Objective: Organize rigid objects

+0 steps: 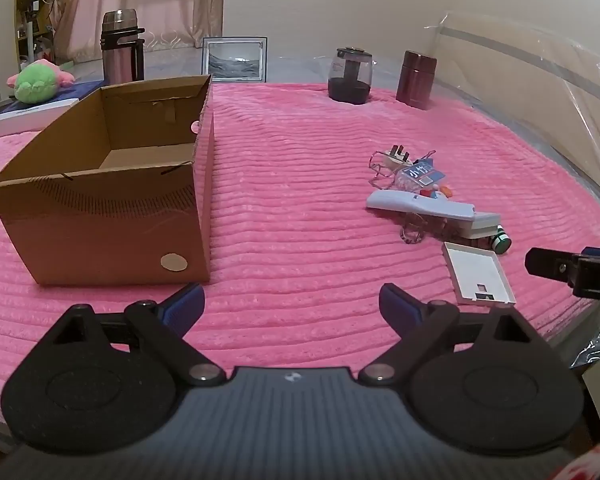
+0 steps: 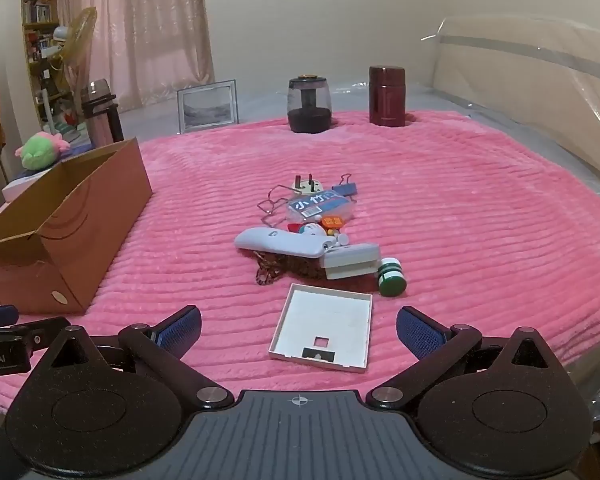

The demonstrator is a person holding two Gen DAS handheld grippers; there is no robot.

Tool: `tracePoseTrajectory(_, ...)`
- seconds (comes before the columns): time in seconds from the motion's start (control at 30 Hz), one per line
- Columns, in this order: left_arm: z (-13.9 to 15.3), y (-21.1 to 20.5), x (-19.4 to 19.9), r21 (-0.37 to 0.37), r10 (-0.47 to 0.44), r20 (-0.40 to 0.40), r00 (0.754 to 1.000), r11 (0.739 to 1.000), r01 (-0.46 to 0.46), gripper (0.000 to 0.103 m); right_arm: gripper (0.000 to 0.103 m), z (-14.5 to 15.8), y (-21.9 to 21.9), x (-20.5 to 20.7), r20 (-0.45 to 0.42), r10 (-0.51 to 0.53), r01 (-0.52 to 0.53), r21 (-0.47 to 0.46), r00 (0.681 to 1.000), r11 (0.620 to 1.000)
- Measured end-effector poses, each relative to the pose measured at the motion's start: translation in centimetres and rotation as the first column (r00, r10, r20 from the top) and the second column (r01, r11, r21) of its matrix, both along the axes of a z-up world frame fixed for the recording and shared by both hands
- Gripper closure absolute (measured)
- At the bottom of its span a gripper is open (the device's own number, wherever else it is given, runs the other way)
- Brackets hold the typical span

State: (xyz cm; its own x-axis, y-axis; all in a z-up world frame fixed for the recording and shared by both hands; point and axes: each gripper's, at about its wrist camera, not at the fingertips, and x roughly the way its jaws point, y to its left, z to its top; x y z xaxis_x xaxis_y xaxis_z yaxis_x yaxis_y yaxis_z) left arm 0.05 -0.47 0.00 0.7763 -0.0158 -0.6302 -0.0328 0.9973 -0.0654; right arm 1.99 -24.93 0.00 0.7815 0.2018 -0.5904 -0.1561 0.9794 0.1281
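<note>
We see the cardboard box (image 1: pixel 100 184) open at the left of the pink blanket (image 1: pixel 300 200), its floor mostly hidden, the small clutter (image 2: pixel 308 232) heaped mid-blanket (pieces overlapping), while our left gripper (image 1: pixel 292 304) and right gripper (image 2: pixel 298 330) hover tilted downward, jaws spread wide, grasping nothing

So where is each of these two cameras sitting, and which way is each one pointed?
Left wrist view: rides on the left gripper, angled down over the pink blanket toward the open cardboard box; its open fingers show, plus the right gripper's tip at the right edge.
Right wrist view: rides on the right gripper, facing the white tray and the clutter pile; its open fingers show.
Both share the box, pile, tray and maroon flask.
</note>
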Motion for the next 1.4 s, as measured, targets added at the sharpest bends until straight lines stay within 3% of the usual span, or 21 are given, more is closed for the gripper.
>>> tracePoseTrajectory(1.4, 0.19, -0.52, 0.50, -0.010, -0.022, -0.001, 1.000, 1.000, 0.022, 0.011, 0.002, -0.28, -0.67, 0.48, -0.003, -0.017, 0.017, -0.002, 1.000, 1.000)
